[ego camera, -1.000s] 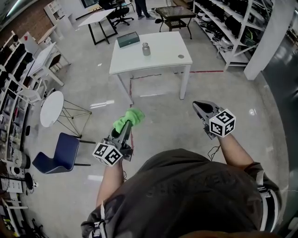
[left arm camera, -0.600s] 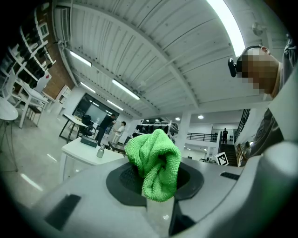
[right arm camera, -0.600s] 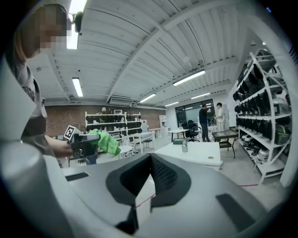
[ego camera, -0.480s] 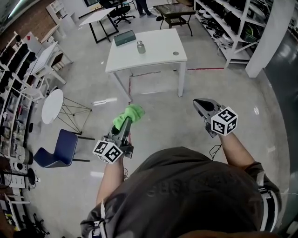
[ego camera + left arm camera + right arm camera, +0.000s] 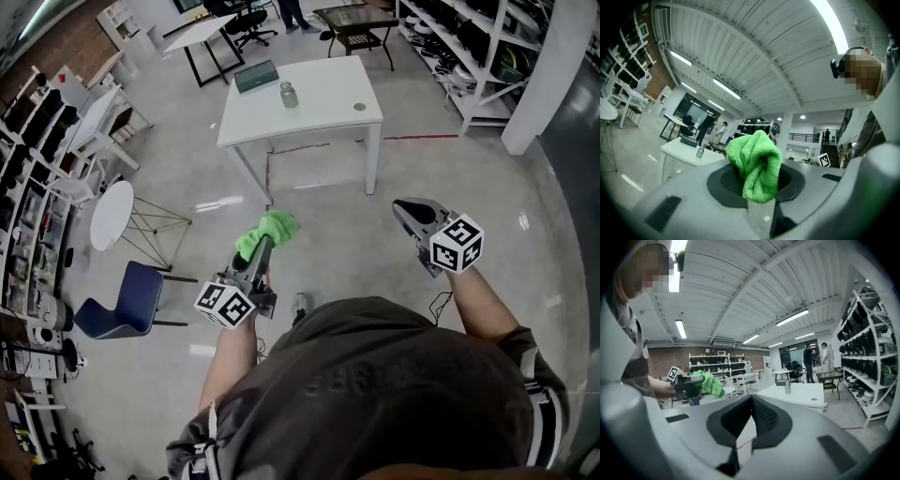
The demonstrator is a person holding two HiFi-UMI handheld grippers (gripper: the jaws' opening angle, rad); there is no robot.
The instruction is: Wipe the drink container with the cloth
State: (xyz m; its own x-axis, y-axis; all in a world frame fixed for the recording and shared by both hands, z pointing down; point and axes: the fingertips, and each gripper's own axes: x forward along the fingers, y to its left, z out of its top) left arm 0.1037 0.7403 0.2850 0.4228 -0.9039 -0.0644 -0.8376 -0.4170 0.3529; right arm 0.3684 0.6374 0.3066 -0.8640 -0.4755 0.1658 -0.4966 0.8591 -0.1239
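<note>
The drink container point(image 5: 289, 95), a small metal bottle with a darker cap, stands upright on the white bench point(image 5: 323, 111), toward the far left part of its top. Just behind it, at the bench's far left corner, lies a flat dark green case point(image 5: 256, 77), close to the bottle but not touching it. A small round hole point(image 5: 361, 107) sits near the bench's right edge, well apart from the bottle. I stand on the pale floor point(image 5: 328, 234) well short of the bench, so both my grippers are far from the container, on the near side of the bench. My left gripper point(image 5: 261, 251) is clamped on the cloth point(image 5: 268, 232), a bright green bunched cloth that bulges up out of the jaws; in the left gripper view it point(image 5: 757, 164) fills the gap between the pads, with the bottle point(image 5: 700, 151) small on the bench beyond it. My right gripper point(image 5: 405, 208) is pointed toward the bench's right side, with its jaws drawn together and nothing between them; in the right gripper view point(image 5: 751, 404) the dark pads meet at a seam, and the bottle point(image 5: 787, 388) shows far off on the bench top point(image 5: 801, 397). To the near left of the bench stand a round white table point(image 5: 110, 217) and a blue chair point(image 5: 127, 302); shelving point(image 5: 450, 47) runs along to the bench's right.
</note>
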